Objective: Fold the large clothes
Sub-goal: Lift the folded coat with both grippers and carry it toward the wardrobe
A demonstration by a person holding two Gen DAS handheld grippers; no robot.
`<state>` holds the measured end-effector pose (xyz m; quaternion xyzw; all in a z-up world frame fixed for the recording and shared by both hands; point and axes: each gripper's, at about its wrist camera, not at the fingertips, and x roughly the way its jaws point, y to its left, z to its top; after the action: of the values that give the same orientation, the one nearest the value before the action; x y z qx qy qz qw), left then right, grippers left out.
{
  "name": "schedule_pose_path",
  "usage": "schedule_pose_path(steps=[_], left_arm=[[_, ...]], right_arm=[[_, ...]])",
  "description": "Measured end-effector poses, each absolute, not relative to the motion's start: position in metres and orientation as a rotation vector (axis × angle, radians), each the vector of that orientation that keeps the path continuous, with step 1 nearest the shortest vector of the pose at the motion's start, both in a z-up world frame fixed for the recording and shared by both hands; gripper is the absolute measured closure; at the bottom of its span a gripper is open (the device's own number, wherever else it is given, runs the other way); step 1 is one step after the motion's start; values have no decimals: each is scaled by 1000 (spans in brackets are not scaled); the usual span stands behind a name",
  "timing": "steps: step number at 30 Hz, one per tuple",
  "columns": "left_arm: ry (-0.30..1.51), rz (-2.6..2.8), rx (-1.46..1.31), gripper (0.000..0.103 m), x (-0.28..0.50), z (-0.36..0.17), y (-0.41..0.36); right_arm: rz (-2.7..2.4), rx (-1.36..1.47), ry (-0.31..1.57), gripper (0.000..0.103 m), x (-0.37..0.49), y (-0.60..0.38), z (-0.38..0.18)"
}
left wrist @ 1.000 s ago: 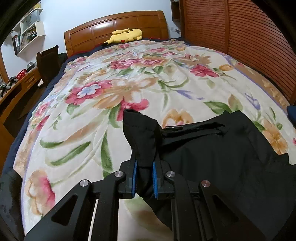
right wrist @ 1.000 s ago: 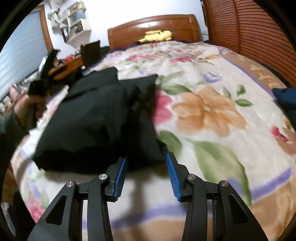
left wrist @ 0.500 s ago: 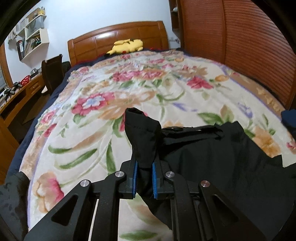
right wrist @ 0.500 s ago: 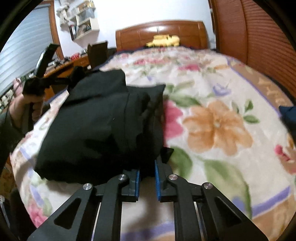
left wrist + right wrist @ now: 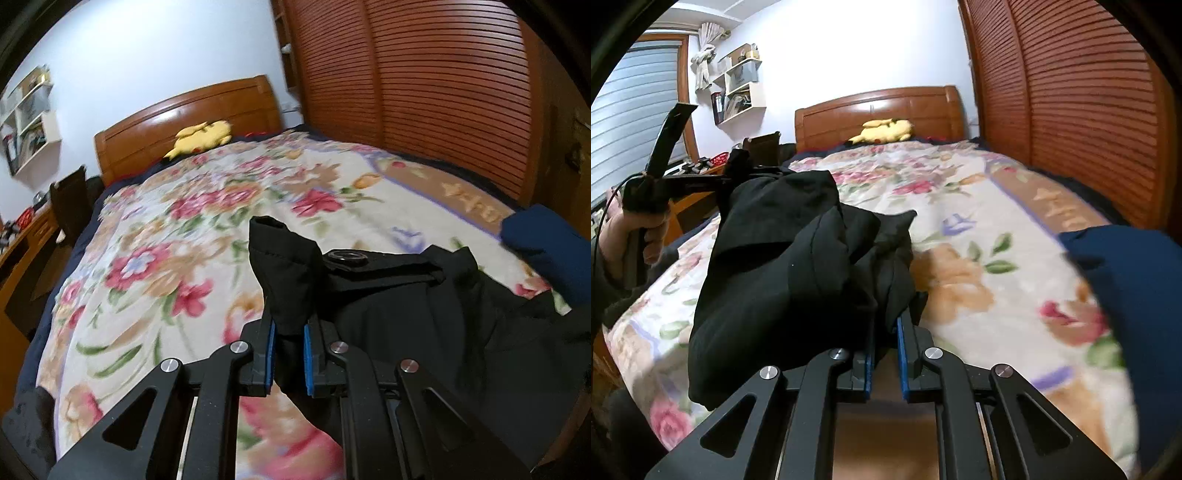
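A large black garment (image 5: 424,332) hangs over a floral bedspread (image 5: 166,240). My left gripper (image 5: 288,354) is shut on one bunched corner, which sticks up above the blue pads. A metal ring shows on the band running right from that corner. In the right wrist view the black garment (image 5: 783,277) hangs crumpled between both tools. My right gripper (image 5: 884,354) is shut on its near edge. A person's hand (image 5: 624,236) holds the left tool at the far left, lifting the other end.
A dark blue cloth (image 5: 1137,295) lies at the bed's right side, also visible as the blue cloth (image 5: 546,251). A yellow plush toy (image 5: 203,136) rests by the wooden headboard. Louvred wooden doors (image 5: 424,92) run along the right. A desk and chair (image 5: 70,206) stand left.
The right jaws closed from open onto the garment's near edge. Both grippers rose and moved, and the garment came up off the bedspread between them.
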<state>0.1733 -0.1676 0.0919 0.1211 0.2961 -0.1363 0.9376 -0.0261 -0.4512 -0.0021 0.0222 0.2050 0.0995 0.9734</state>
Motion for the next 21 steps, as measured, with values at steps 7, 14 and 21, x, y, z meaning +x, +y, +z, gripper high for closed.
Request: schedule_pose_path(steps=[7,14,21], left_arm=[[555,-372,253,90,174,115,-253],[475,-506,251,90,180,146,-368],[457,-673,271,90,178,143,-488]], right_arm=[[79,-13,389,93,-59,-508,24],[-106,-64,341,93,-97,-587,64],[-291,-29,345,93,-134,-668,66]])
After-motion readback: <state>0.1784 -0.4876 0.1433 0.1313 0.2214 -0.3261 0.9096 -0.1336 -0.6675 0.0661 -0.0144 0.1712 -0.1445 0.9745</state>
